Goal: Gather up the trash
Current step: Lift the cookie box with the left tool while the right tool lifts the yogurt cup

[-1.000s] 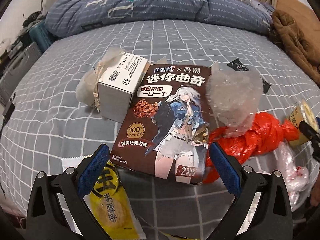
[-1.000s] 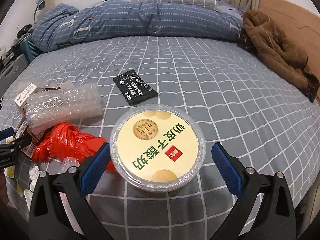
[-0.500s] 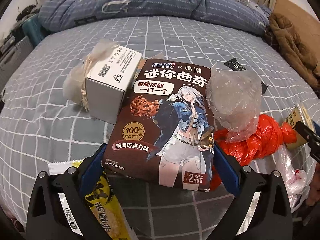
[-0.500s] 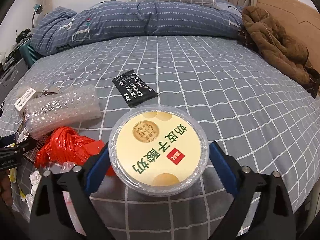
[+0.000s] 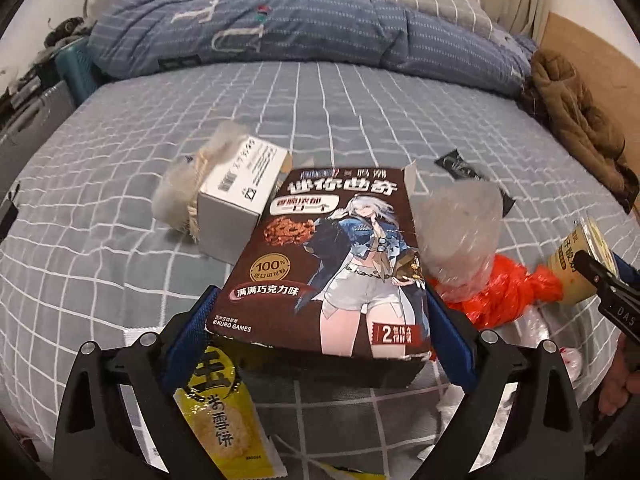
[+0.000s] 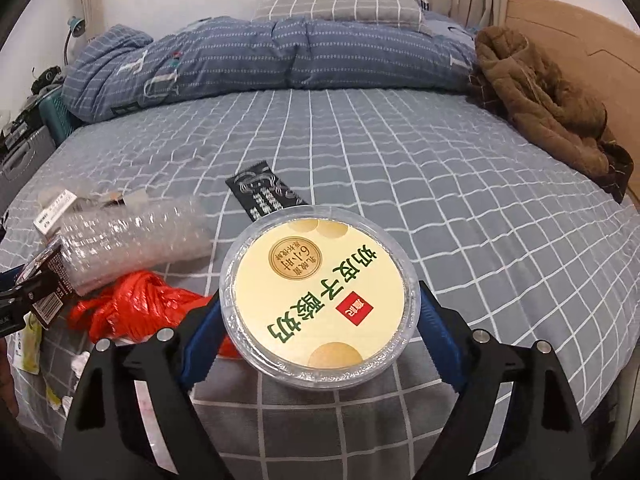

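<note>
My left gripper (image 5: 318,336) is shut on a brown cookie box (image 5: 332,264) with a cartoon girl on it, its near end lifted off the bed. My right gripper (image 6: 320,332) is shut on a round yogurt tub (image 6: 320,296) with a cream lid and green lettering; the tub also shows at the right in the left wrist view (image 5: 576,264). A white carton (image 5: 236,196), a bubble wrap roll (image 6: 132,240), a red plastic bag (image 6: 136,308), a black sachet (image 6: 264,194) and a yellow snack wrapper (image 5: 224,412) lie on the bed.
The grey checked bed sheet (image 6: 440,184) stretches ahead. A folded blue duvet (image 6: 248,60) lies at the far end. A brown jacket (image 6: 548,104) is at the right, by the wooden headboard. White scraps lie near the bed's front edge (image 5: 452,396).
Both grippers have closed in: the left onto the cookie box, the right onto the yogurt tub. Both views have tilted up and the box's near end has risen.
</note>
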{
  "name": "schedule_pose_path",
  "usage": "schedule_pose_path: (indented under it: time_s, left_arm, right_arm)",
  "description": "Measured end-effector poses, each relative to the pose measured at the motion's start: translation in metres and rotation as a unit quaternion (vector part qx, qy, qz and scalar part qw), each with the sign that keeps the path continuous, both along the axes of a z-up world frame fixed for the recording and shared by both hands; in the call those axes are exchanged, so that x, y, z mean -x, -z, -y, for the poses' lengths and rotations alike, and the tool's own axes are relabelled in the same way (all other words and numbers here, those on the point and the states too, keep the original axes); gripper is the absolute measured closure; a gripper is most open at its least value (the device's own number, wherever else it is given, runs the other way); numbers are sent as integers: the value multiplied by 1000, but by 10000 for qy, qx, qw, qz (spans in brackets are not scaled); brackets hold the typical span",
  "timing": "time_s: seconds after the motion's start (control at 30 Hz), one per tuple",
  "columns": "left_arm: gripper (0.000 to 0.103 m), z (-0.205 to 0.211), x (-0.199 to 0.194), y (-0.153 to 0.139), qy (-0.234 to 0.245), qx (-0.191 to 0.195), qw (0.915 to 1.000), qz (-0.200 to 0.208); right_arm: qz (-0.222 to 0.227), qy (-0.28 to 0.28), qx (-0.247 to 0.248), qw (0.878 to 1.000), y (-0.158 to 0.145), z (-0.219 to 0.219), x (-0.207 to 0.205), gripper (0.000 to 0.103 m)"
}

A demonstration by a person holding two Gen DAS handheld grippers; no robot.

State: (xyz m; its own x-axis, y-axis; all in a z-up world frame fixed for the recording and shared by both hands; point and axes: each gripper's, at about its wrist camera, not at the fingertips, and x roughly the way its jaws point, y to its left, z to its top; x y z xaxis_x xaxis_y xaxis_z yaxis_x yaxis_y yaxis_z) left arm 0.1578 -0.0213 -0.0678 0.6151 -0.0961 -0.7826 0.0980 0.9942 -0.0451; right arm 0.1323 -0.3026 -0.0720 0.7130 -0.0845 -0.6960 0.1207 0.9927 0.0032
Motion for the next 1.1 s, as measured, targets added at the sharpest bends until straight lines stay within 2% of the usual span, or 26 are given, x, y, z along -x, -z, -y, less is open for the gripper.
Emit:
schedule_pose_path:
  time_s: [0.2, 0.53, 0.73, 0.83, 1.1]
  left_arm:
    - [10, -2, 4, -12, -57, 63, 9999, 62]
    - [7, 2, -5, 27, 0, 7, 9990, -438]
    - [7, 0, -12, 43, 36, 173, 9973, -713]
    - [11, -3, -8, 39, 87, 297, 9977, -609]
    - [12, -6, 5, 13, 31, 226, 9994, -265]
  right_arm:
    - [183, -54, 43, 9998, -17, -5, 8, 20]
    - [177, -174, 57, 9997, -18, -11, 10, 20]
    - [136, -218, 53, 9997, -16, -13, 9, 20]
    - [136, -238, 70, 9996, -17, -15, 10, 20]
    - [171, -291, 107, 9994, -22, -21, 13, 20]
